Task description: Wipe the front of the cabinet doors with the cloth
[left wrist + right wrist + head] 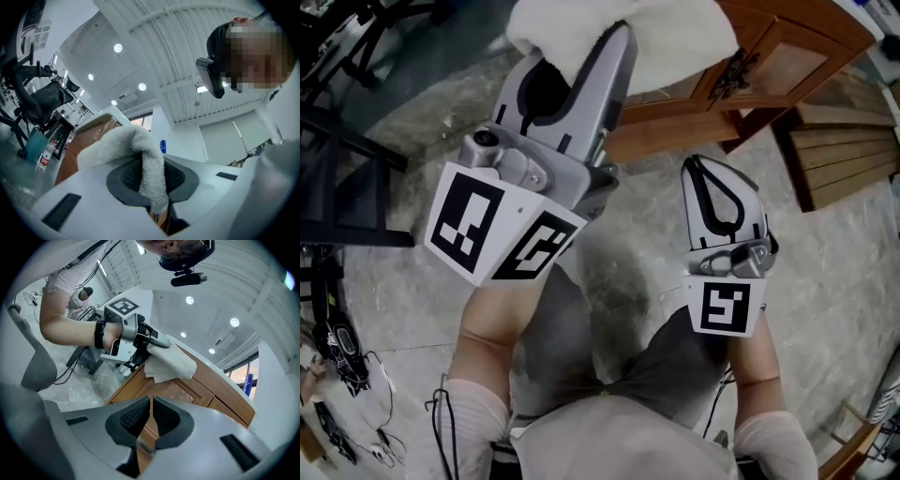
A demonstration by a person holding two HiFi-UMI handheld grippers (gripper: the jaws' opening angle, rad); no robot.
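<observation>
In the head view my left gripper (609, 47) is shut on a white fluffy cloth (666, 37), held against the top front of the wooden cabinet (769, 66). The left gripper view shows the cloth (140, 150) pinched between the dark pads, with the cabinet's brown panel (77, 140) behind it. My right gripper (705, 164) hangs lower, in front of the cabinet, shut and empty. In the right gripper view its pads (151, 416) meet before a cabinet door (176, 392). The left gripper (140, 341) there presses the cloth (171, 363) on the upper door edge.
A black metal frame (337, 159) stands at the left. Cables (347, 366) lie on the concrete floor. Wooden slats (848, 159) lie to the right of the cabinet. A grey chair (37, 366) and a water bottle (44, 159) are nearby.
</observation>
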